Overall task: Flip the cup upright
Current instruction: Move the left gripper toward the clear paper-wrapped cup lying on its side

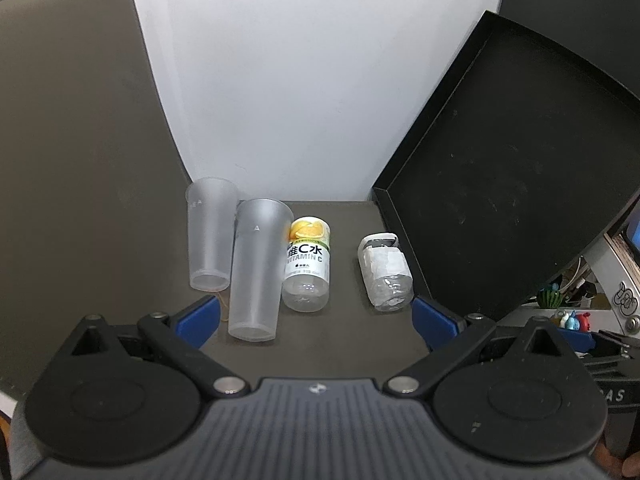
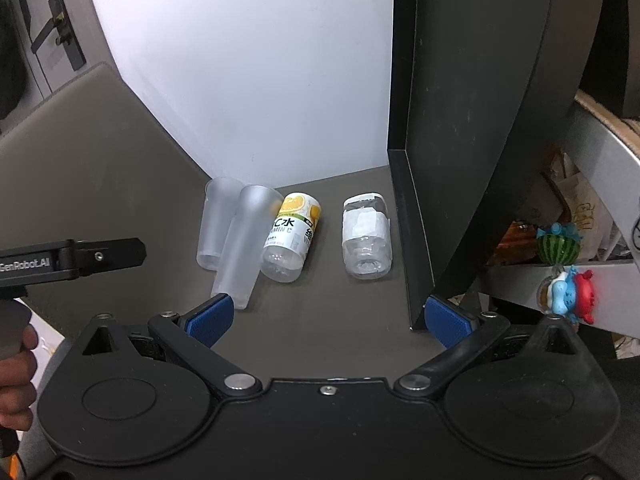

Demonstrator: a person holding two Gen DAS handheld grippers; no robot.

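Observation:
Two frosted plastic cups stand upside down on the dark table, wide rims down. The taller one (image 1: 258,268) (image 2: 245,244) is nearer. The shorter one (image 1: 211,234) (image 2: 216,224) is behind it to the left. My left gripper (image 1: 316,316) is open and empty, held above the table just short of the taller cup. My right gripper (image 2: 328,320) is open and empty, also short of the objects. The left gripper's body (image 2: 72,258) shows at the left of the right wrist view.
A Vitamin C bottle (image 1: 307,266) (image 2: 290,236) stands inverted against the taller cup. A clear bottle with a white label (image 1: 385,272) (image 2: 366,236) stands to the right. A black panel (image 1: 500,184) (image 2: 460,140) leans at the right. A white wall is behind.

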